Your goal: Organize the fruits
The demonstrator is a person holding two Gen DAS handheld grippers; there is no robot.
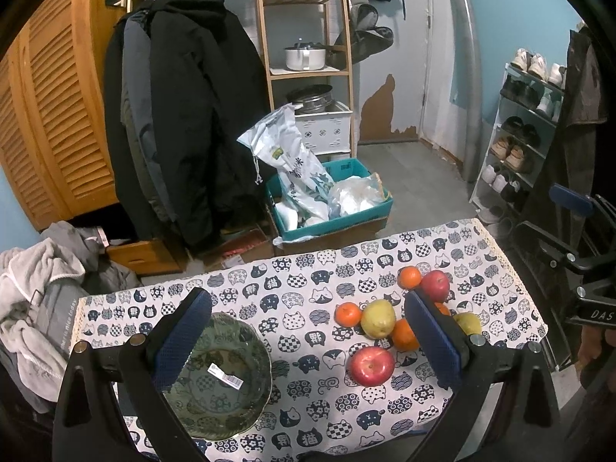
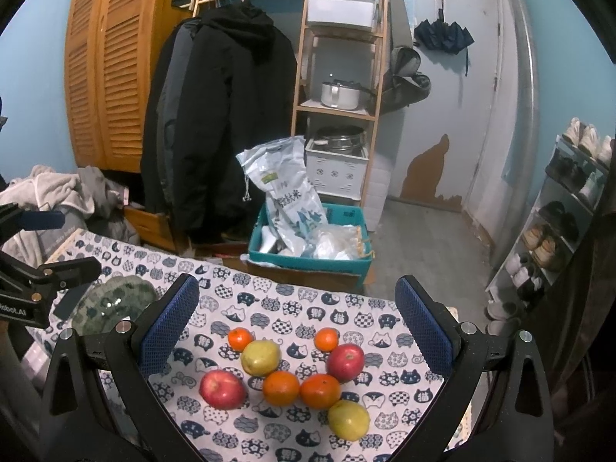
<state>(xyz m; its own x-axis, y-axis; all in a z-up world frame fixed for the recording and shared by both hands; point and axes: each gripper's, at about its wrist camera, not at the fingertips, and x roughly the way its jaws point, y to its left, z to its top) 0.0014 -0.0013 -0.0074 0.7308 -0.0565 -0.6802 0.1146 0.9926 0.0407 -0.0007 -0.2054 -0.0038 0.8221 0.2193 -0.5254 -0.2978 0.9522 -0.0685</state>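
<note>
A cluster of fruit lies on the cat-print tablecloth [image 1: 300, 269]: two red apples [image 2: 222, 389] [image 2: 345, 362], two yellow pears [image 2: 260, 358] [image 2: 349, 419] and several oranges [image 2: 281, 388]. A green glass bowl [image 1: 231, 404] with a barcode sticker sits at the left, empty. My left gripper [image 1: 308, 331] hovers open above the table, its left finger over the bowl and its right finger beside the fruit. My right gripper [image 2: 298, 319] hangs open above the fruit cluster, holding nothing. In the left wrist view the near apple [image 1: 372, 365] and a pear [image 1: 379, 317] lie between my fingers.
Beyond the table's far edge stand a teal box [image 2: 308, 250] with bags, a wooden shelf unit [image 2: 338, 115] with pots, and hanging dark coats [image 2: 227, 123]. A shoe rack [image 2: 558, 231] lines the right wall. Piled clothes [image 1: 42, 300] lie at the left.
</note>
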